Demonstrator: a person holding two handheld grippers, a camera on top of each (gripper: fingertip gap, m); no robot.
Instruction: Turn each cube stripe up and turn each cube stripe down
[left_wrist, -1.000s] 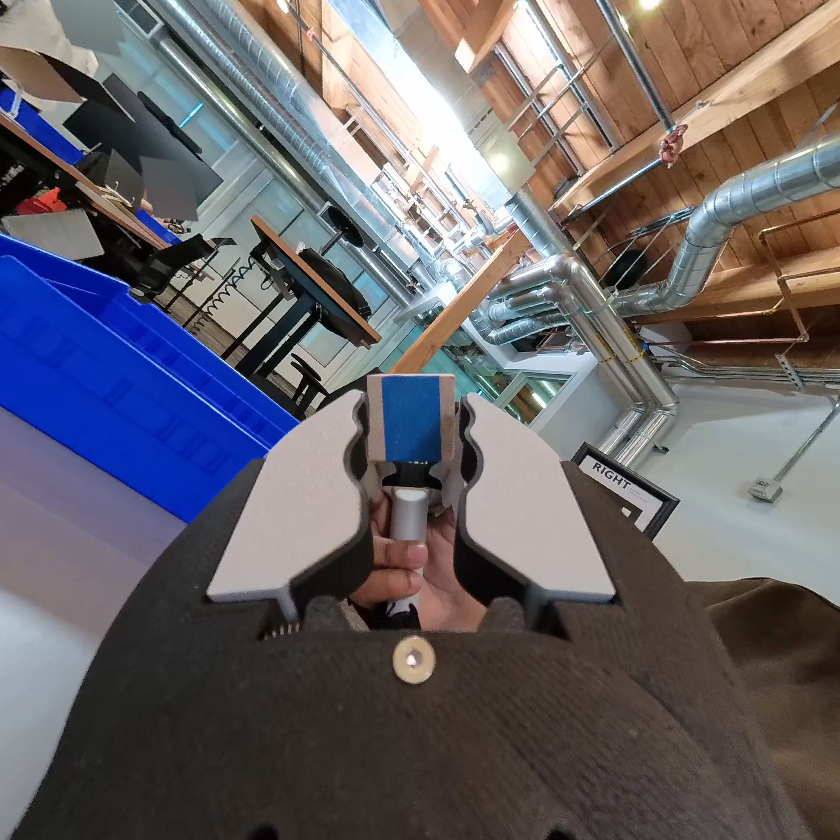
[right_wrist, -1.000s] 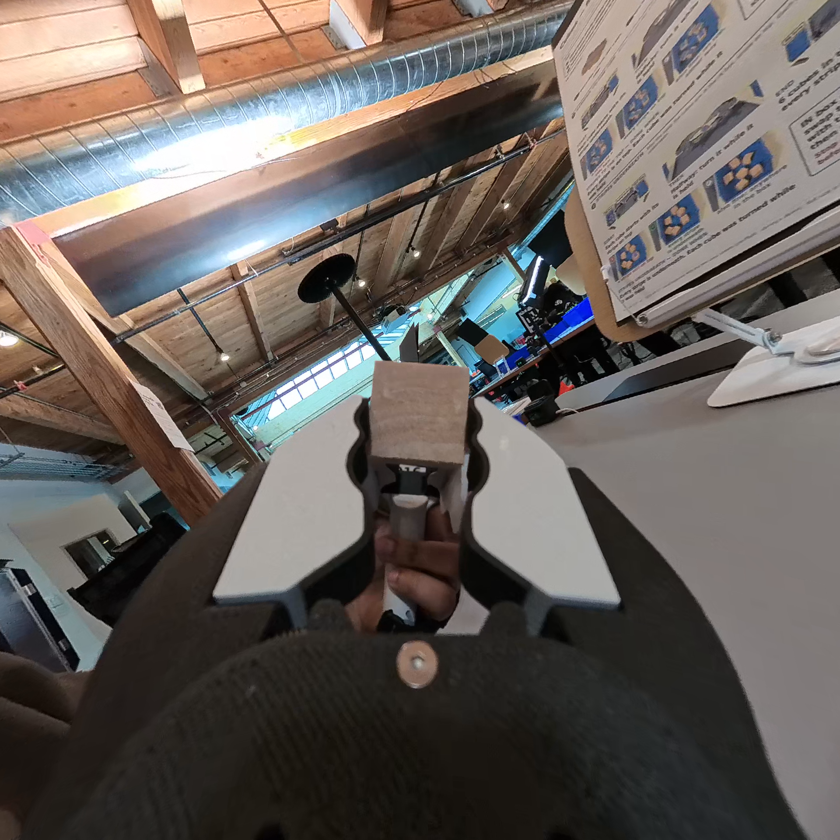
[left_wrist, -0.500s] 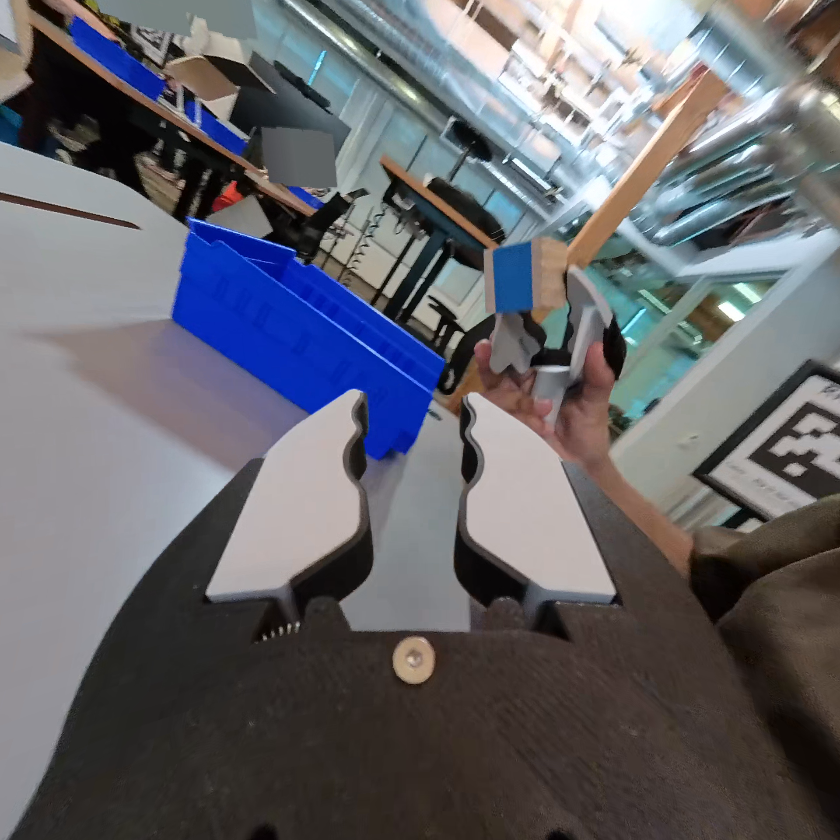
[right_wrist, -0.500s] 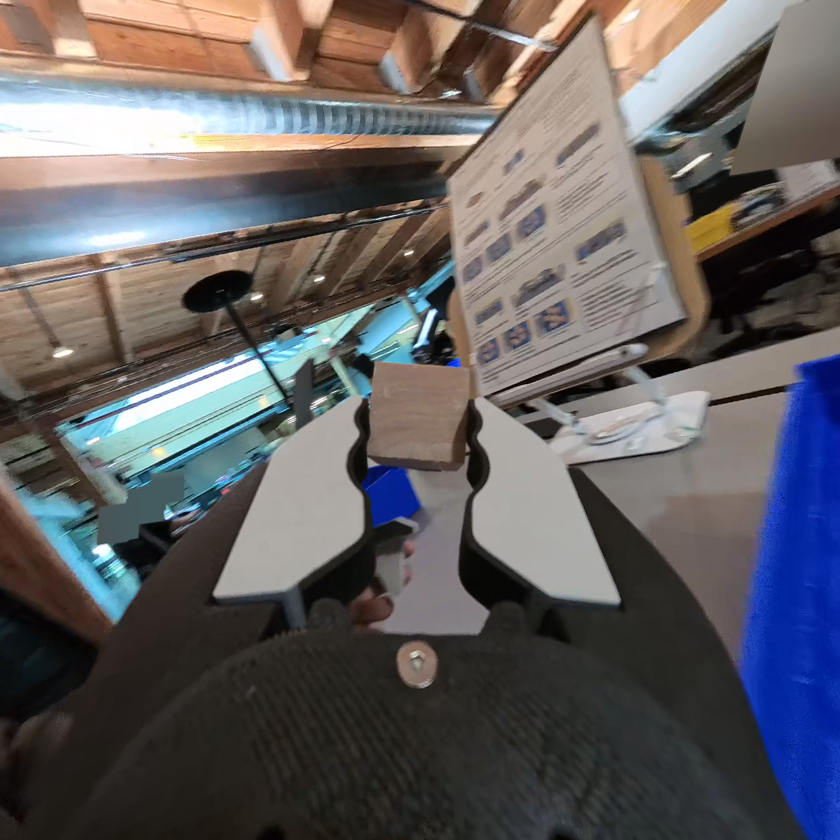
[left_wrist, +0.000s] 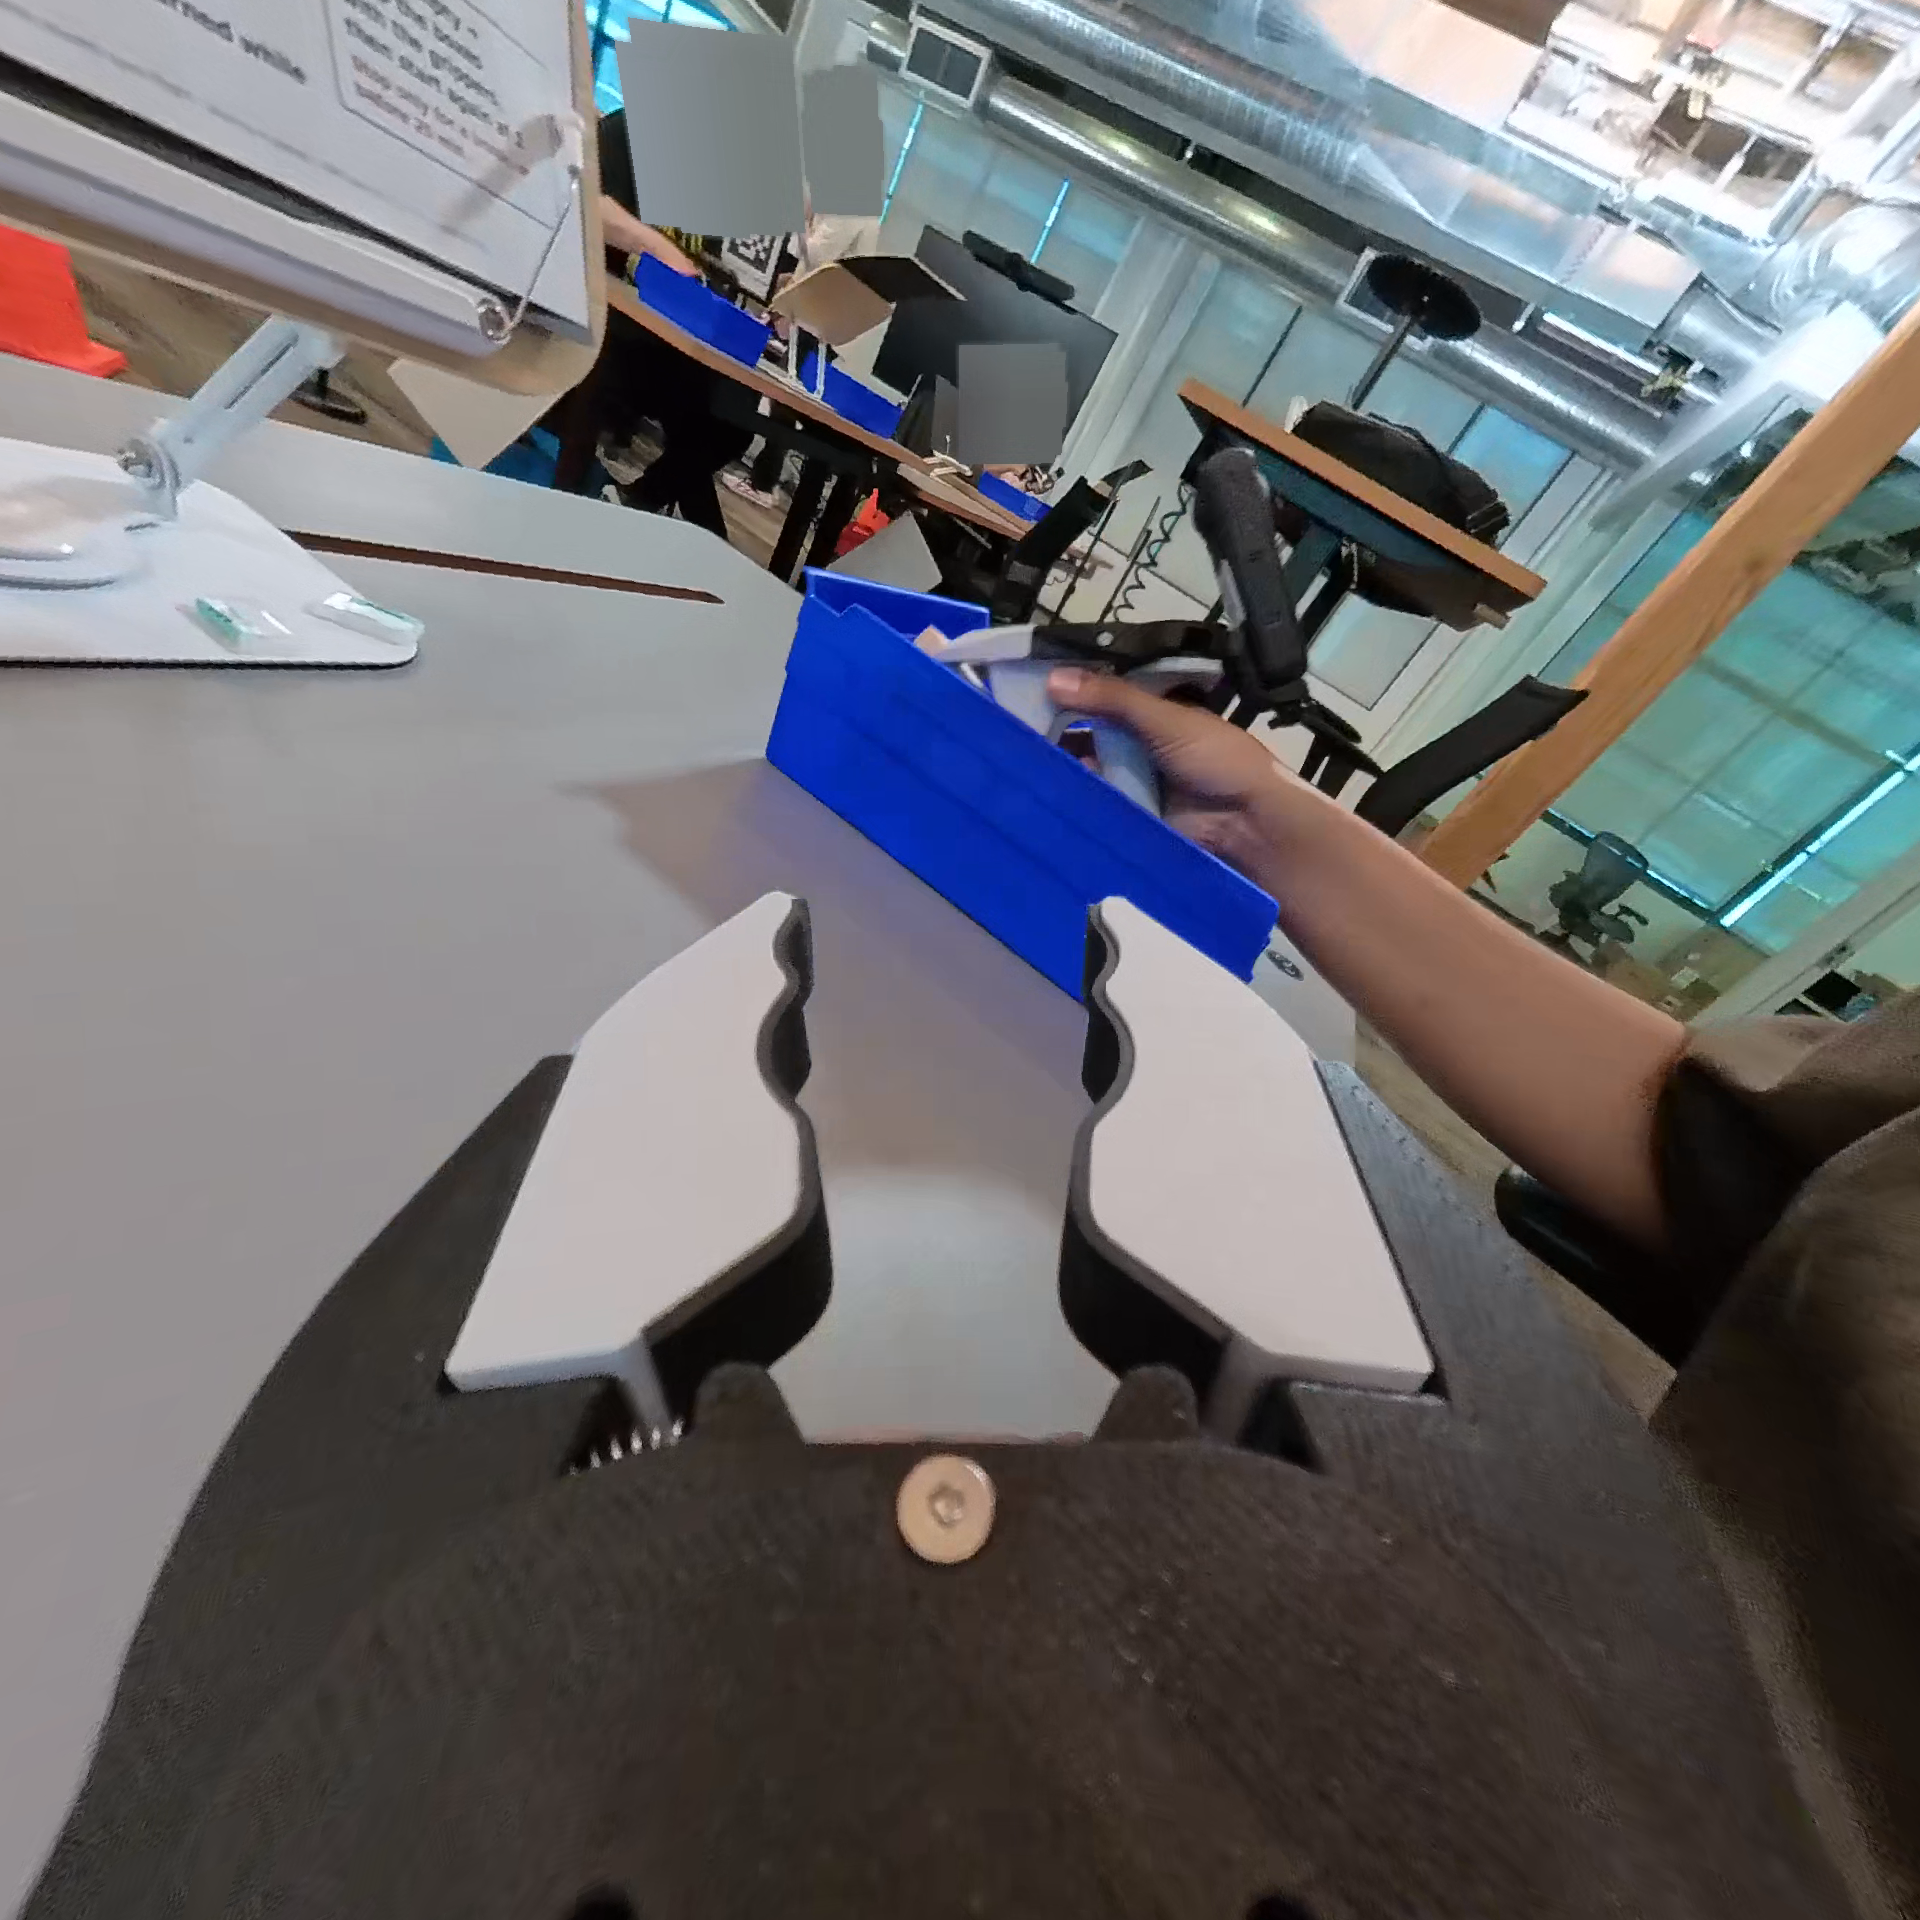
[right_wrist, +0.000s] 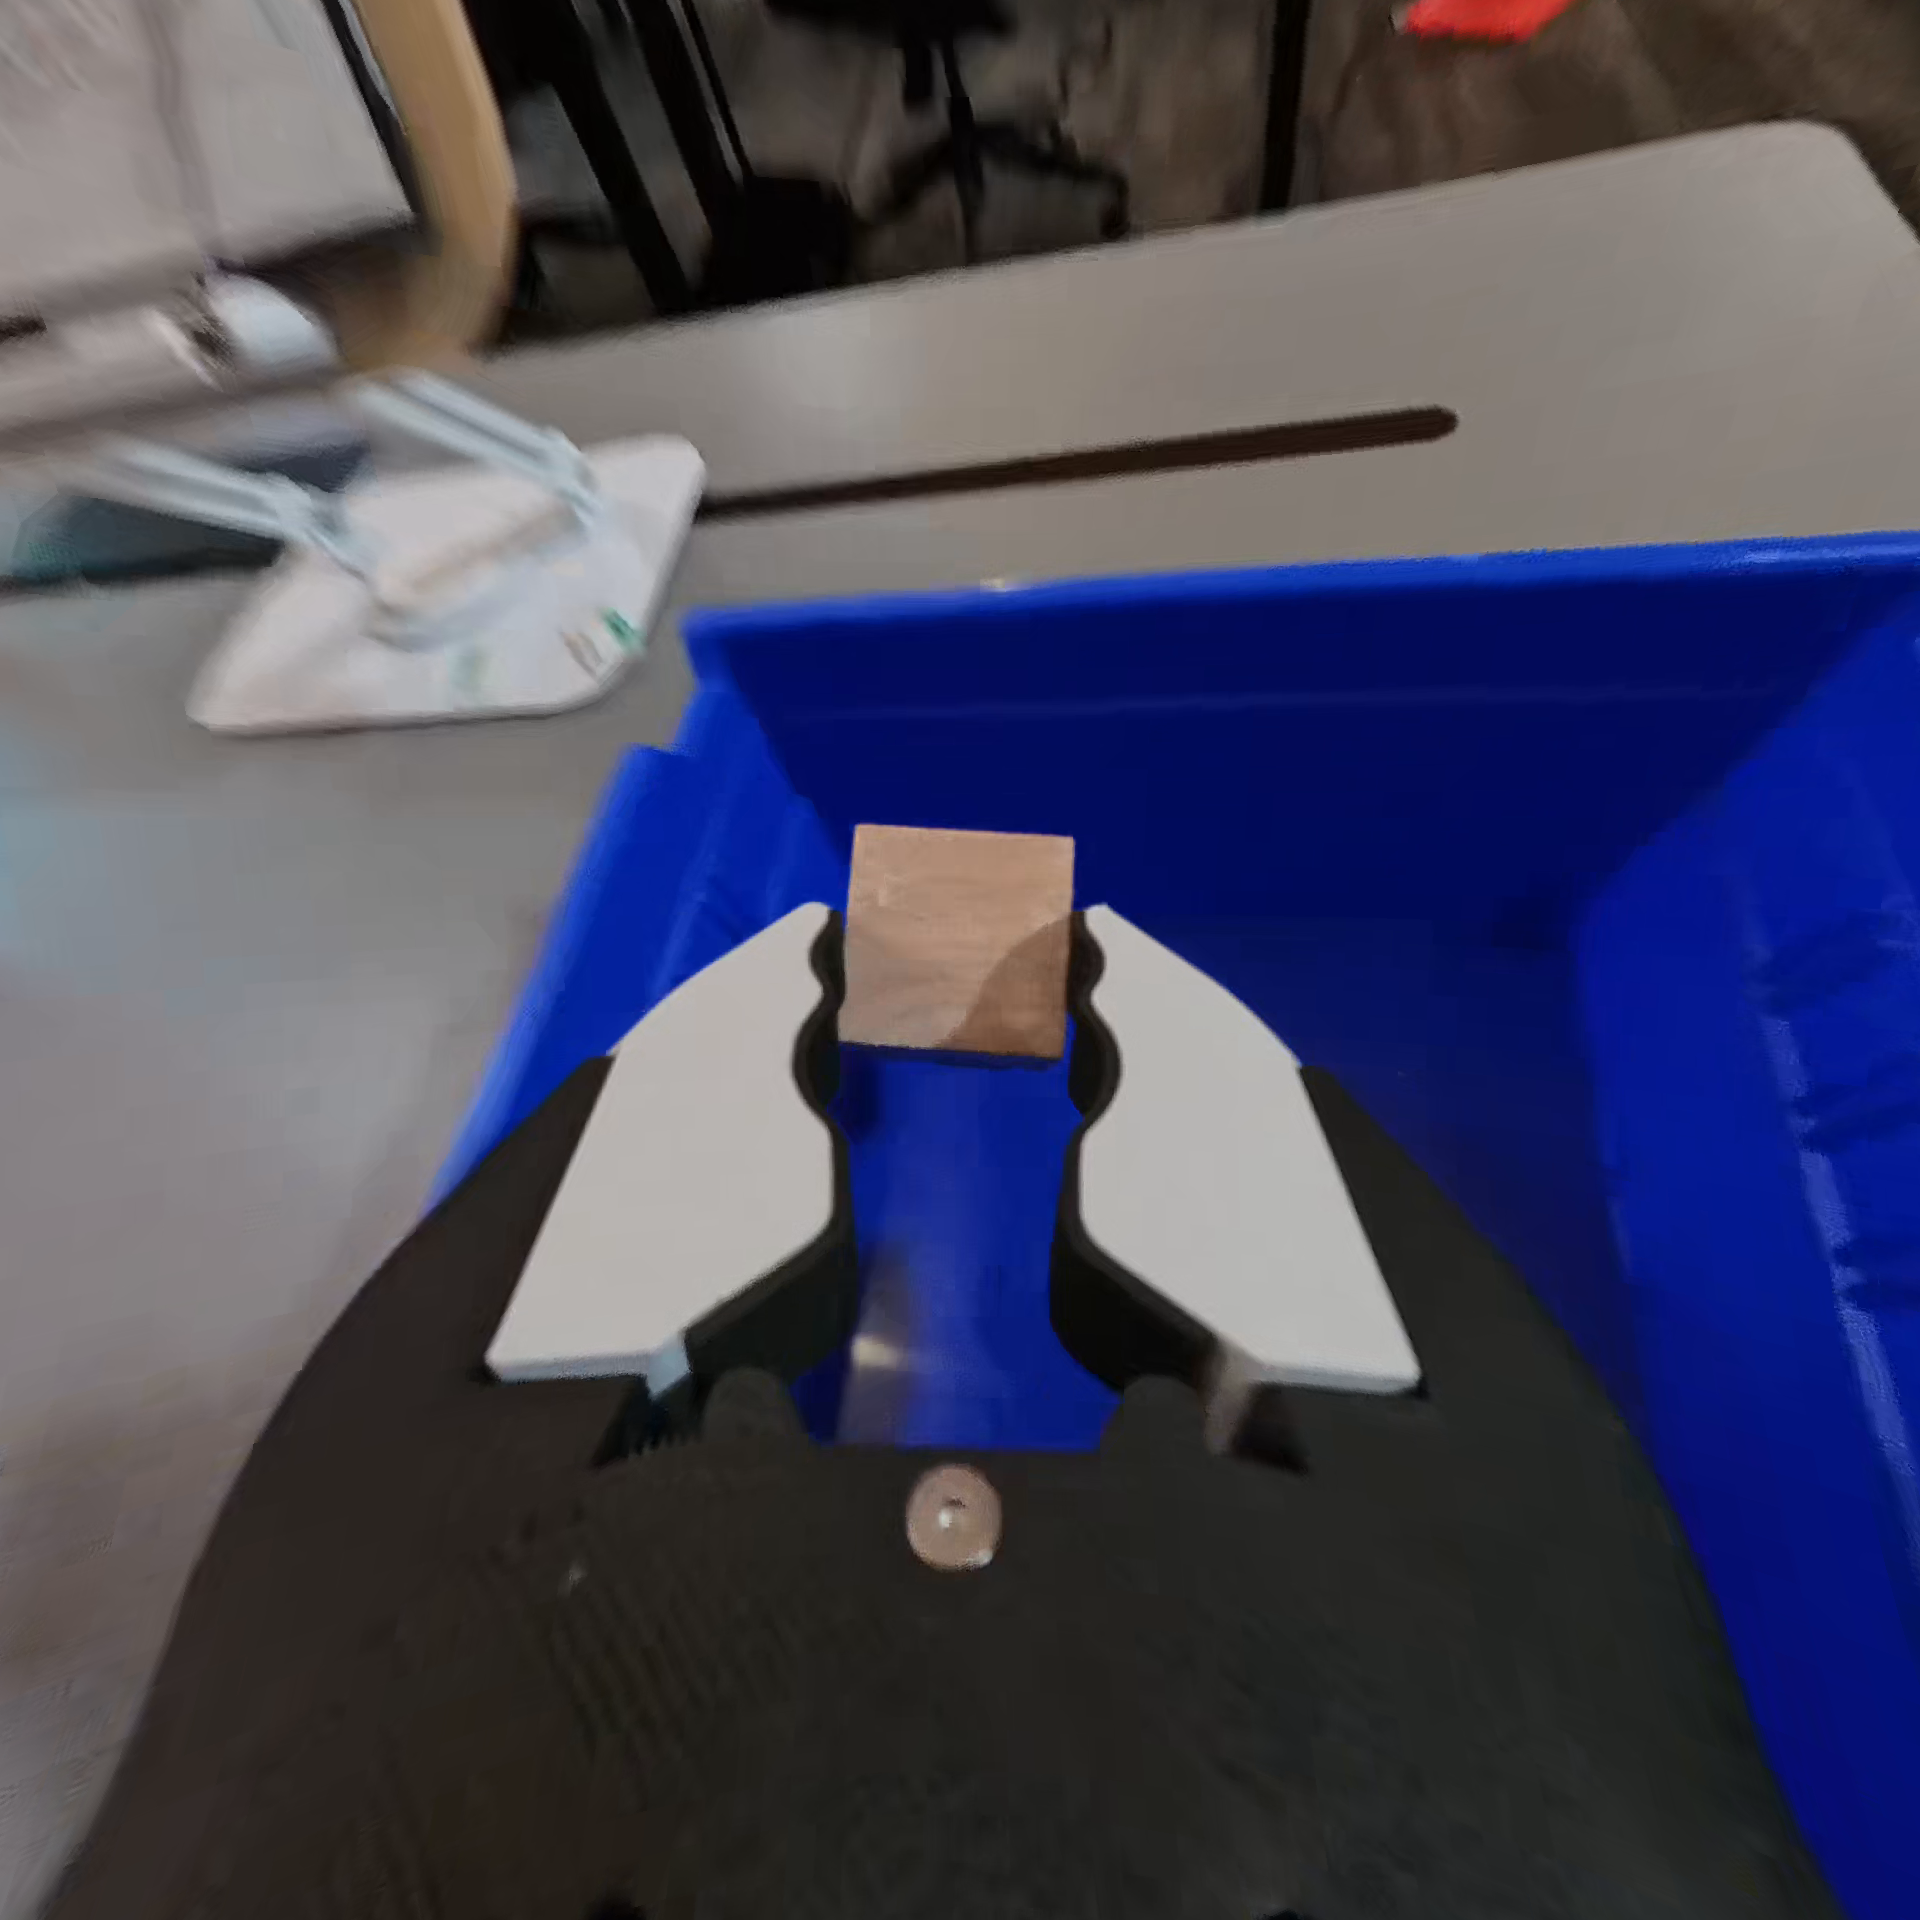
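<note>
Right tongs (right_wrist: 958, 935) clenched on a wooden cube (right_wrist: 956, 940) at the tips, held over the inside of the blue bin (right_wrist: 1299, 727). Face toward the camera is plain wood; no stripe visible from here, so stripe orientation can't be told. Frame is motion-blurred. Left tongs (left_wrist: 945, 935) released, nothing between them, low over the grey table (left_wrist: 312, 883), with the bin ahead and to their right. From the left wrist view the right tongs sit at the bin rim, gripped by the person's hand (left_wrist: 1174, 748). Ahead-left of the left tongs: white stand base (left_wrist: 156, 592) carrying an instruction sheet.

Likely step: setting the cube down in the bin.

Risks:
- Cube is pinched only at the tips, so a fast swing could let it slip or twist, landing on the wrong face.
- Releasing from height, it may tumble and end stripe sideways.
- Bin wall is close to the right of the tongs; clipping it could knock the cube loose.
- Bin floor mostly hidden behind the tongs; other cubes there can't be seen and could get bumped.
</note>
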